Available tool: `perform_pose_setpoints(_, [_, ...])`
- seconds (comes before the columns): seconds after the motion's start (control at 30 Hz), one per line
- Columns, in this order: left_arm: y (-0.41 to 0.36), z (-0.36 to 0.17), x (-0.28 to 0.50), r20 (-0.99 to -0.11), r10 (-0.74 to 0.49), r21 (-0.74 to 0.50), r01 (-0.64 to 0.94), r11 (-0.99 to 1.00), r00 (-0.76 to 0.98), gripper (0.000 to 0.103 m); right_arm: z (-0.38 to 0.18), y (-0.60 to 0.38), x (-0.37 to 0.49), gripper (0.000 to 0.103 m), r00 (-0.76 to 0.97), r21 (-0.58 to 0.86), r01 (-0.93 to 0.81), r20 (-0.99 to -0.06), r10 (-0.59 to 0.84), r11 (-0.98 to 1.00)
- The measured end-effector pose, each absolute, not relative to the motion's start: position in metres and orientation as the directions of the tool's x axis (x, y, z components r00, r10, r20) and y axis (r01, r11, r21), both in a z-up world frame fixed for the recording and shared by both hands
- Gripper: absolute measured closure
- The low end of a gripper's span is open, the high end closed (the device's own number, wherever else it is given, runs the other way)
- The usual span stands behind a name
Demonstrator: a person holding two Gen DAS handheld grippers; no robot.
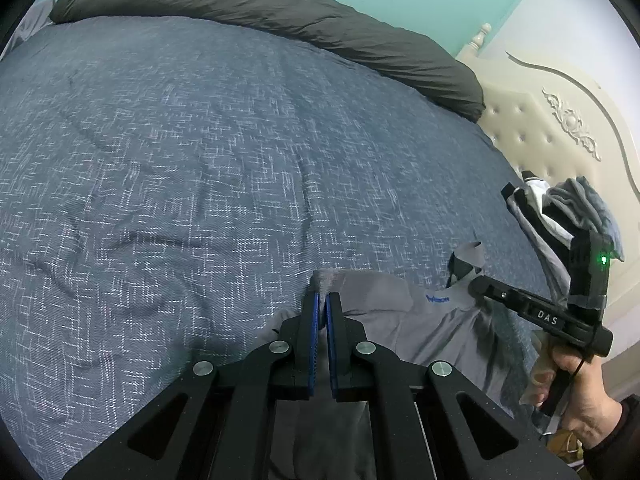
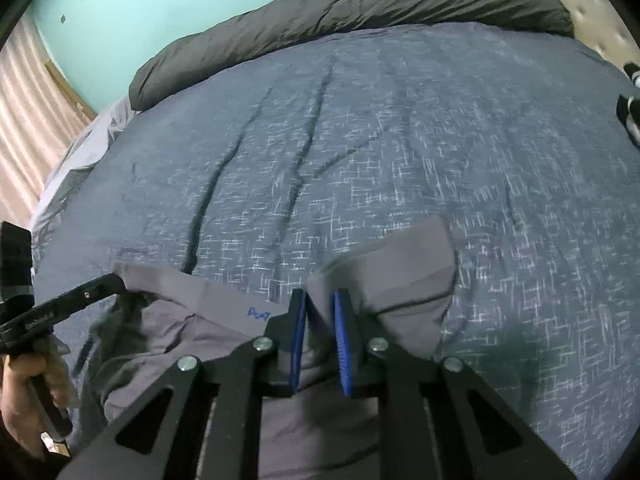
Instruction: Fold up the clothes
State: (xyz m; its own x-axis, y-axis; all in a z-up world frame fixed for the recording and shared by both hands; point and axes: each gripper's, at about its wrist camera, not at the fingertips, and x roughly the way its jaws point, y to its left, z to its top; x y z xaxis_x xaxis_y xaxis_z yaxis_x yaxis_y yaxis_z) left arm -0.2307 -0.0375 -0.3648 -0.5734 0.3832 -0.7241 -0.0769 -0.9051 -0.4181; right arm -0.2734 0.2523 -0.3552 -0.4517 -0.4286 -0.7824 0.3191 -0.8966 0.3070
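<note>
A grey garment (image 1: 384, 300) with a small blue logo (image 1: 438, 299) lies at the near edge of the bed. My left gripper (image 1: 322, 298) is shut on its edge, with grey cloth pinched between the blue pads. The right wrist view shows the same gripper (image 2: 120, 280) at the left, gripping the garment (image 2: 224, 320) at a corner. My right gripper (image 2: 320, 300) has its jaws a little apart. A fold of grey cloth lies loosely in the gap, and neither pad presses on it. From the left wrist view, the right gripper (image 1: 474, 282) points at the garment's raised collar.
A blue patterned bedspread (image 1: 200, 160) covers the bed. A rolled dark grey duvet (image 1: 280, 12) runs along the far side, by a cream headboard (image 1: 560, 112). A pile of clothes (image 1: 560, 216) sits at the right; black-and-white socks (image 2: 630, 112) lie at the right edge.
</note>
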Motion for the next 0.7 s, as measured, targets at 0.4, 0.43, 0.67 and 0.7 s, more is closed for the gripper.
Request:
perform_pose_setpoints(0.4, [-0.036, -0.365, -0.23, -0.723, 0.382, -0.419, -0.074, -0.905, -0.576, 0.099, -0.339, 0.275, -0.26, 0.098, -0.525, 0.312, 0.31, -0.732, -0.435, -0.898])
perform_pose_setpoints(0.43, [-0.036, -0.365, -0.23, -0.722, 0.382, -0.419, -0.074, -0.905, -0.577, 0.099, -0.336, 0.277, -0.26, 0.098, -0.533, 0.318, 0.307, -0.723, -0.439, -0.897])
perform_pose_setpoints(0.67, [-0.036, -0.365, -0.231, -0.723, 0.388, -0.428, -0.07, -0.901, -0.572, 0.09, -0.313, 0.277, -0.264, 0.1, -0.574, 0.306, 0.333, -0.685, -0.449, -0.892])
perform_pose_setpoints(0.7, [-0.037, -0.366, -0.231, -0.724, 0.386, -0.427, -0.067, -0.902, -0.572, 0.089, -0.311, 0.281, -0.265, 0.1, -0.581, 0.309, 0.326, -0.68, -0.448, -0.893])
